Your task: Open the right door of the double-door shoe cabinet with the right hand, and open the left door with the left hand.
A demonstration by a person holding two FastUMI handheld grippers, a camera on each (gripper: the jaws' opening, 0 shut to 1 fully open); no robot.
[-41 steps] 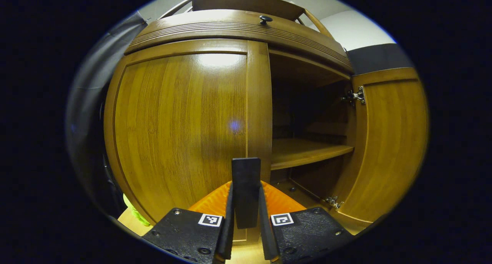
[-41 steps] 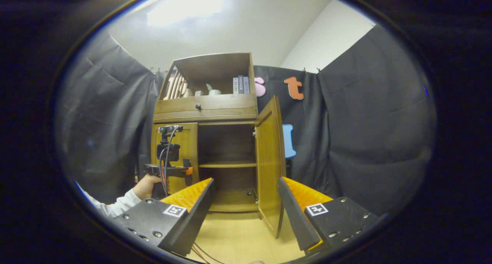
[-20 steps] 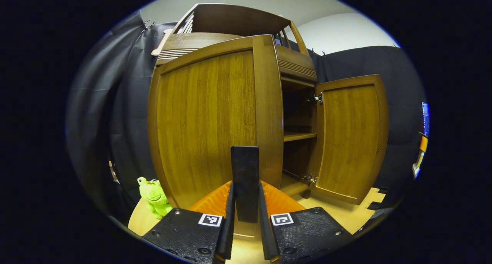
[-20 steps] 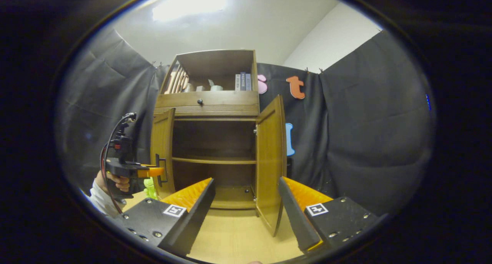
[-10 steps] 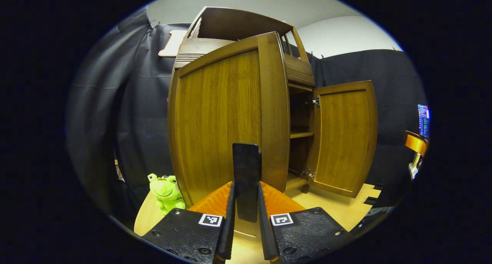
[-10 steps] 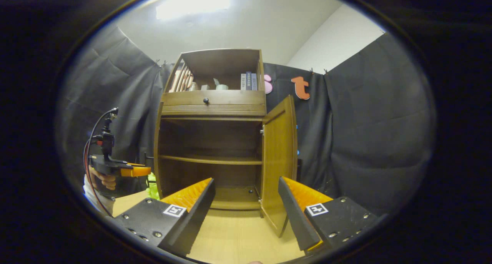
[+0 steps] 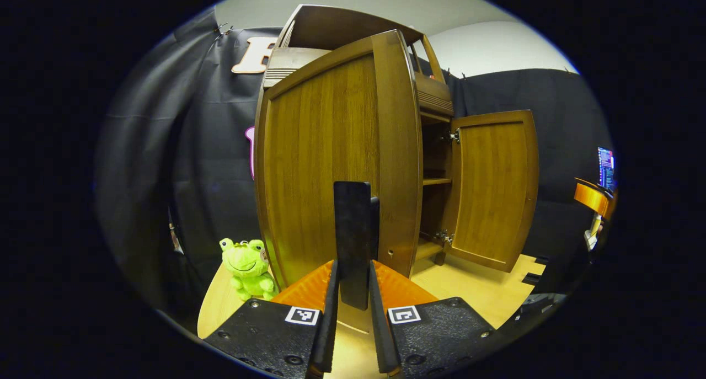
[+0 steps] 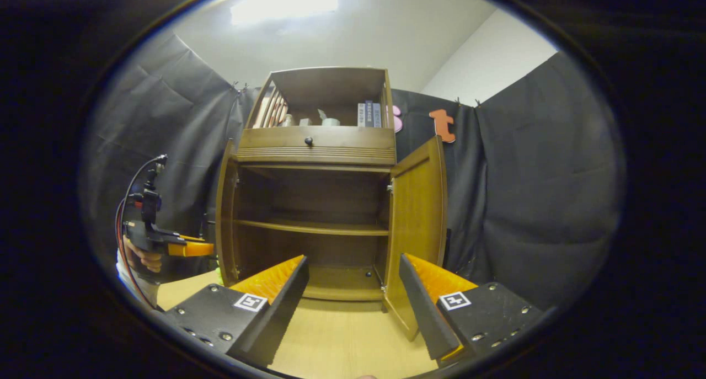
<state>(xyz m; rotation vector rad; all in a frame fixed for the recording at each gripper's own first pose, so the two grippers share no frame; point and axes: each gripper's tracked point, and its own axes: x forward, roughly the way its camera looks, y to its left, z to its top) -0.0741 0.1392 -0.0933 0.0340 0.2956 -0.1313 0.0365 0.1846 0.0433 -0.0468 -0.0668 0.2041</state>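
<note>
The wooden shoe cabinet stands with both doors swung out. In the left gripper view, my left gripper is shut on the black handle of the left door, whose outer face is turned toward me. The right door hangs wide open beyond it. In the right gripper view, my right gripper is open and holds nothing, well back from the cabinet. From there the left door looks nearly edge-on and the right door angles outward. A hand holds the left gripper at the left door's edge.
A green frog plush sits on the light wood floor left of the cabinet. Inside are a middle shelf and a bottom board. A drawer with a knob and an open top shelf with books sit above.
The left door has swung from shut to wide open, pulled by my left gripper on its handle. My right gripper has stayed open and drifted slightly.
</note>
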